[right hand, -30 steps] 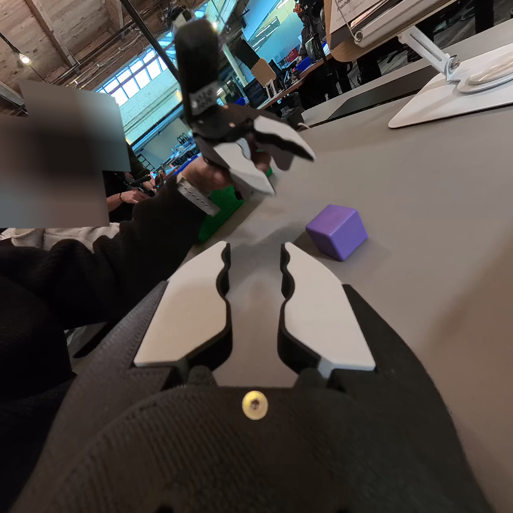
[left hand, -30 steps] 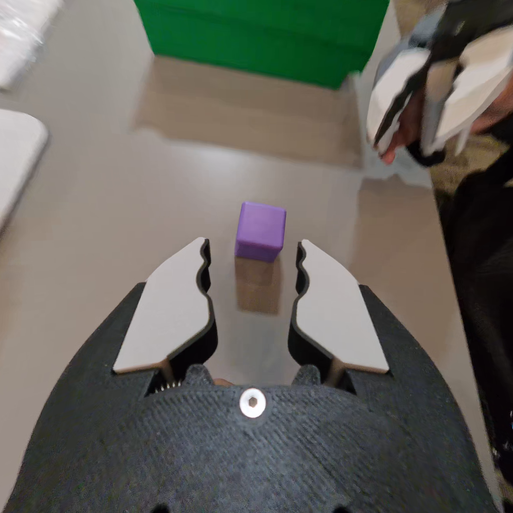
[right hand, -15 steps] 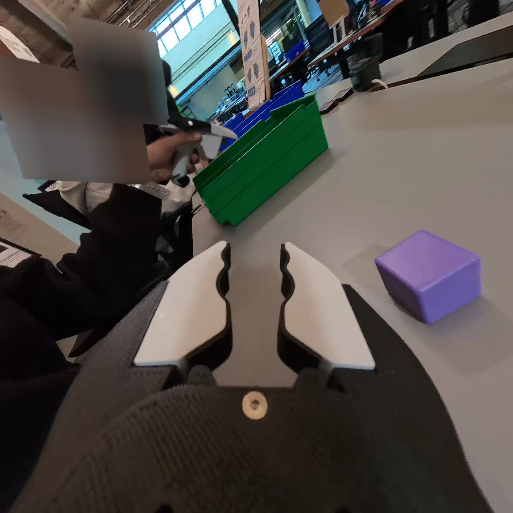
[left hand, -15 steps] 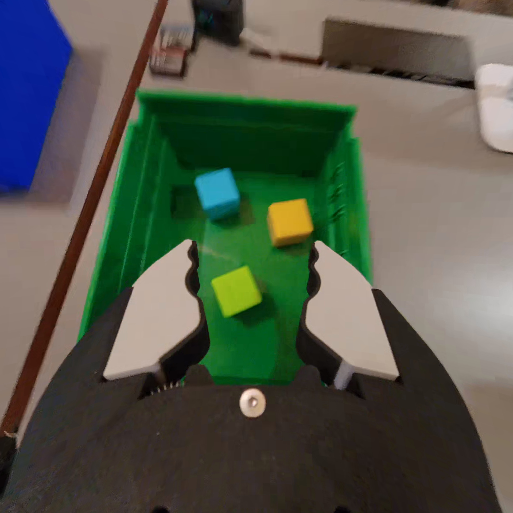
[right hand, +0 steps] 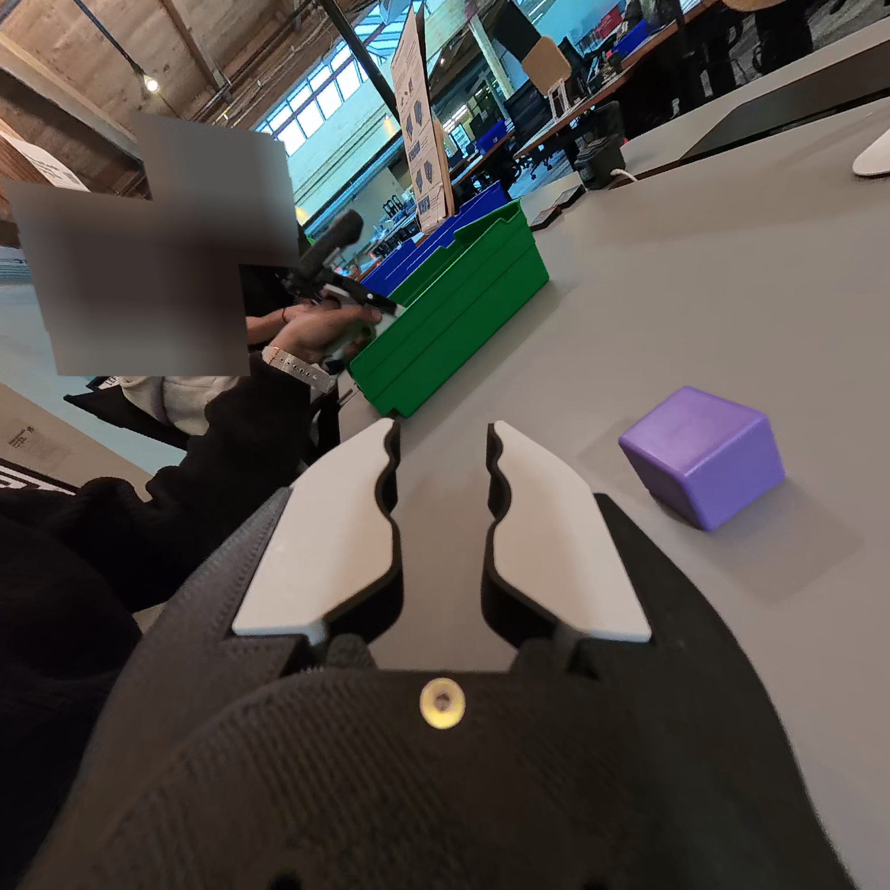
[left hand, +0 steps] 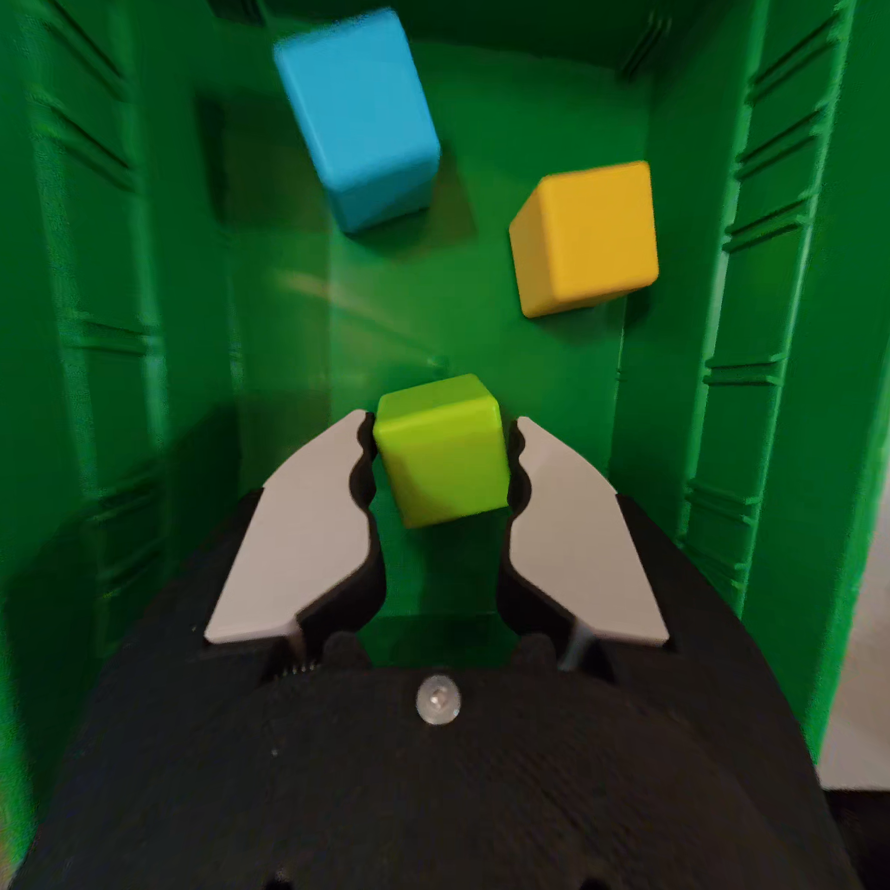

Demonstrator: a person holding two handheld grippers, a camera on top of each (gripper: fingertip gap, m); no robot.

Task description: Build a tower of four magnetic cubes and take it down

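Left gripper (left hand: 440, 436) lowered inside green bin (left hand: 794, 337); lime cube (left hand: 440, 452) sat between fingertips, left tip touching, right tip just beside it, so real clamp can't be told. Blue cube (left hand: 359, 120) seen further in, left; yellow cube (left hand: 585, 238) to its right, all on bin floor. Right gripper (right hand: 440, 445) hung low over grey table (right hand: 722, 289), jaws parted, nothing held. Purple cube (right hand: 703, 455) parked just right of it, apart.
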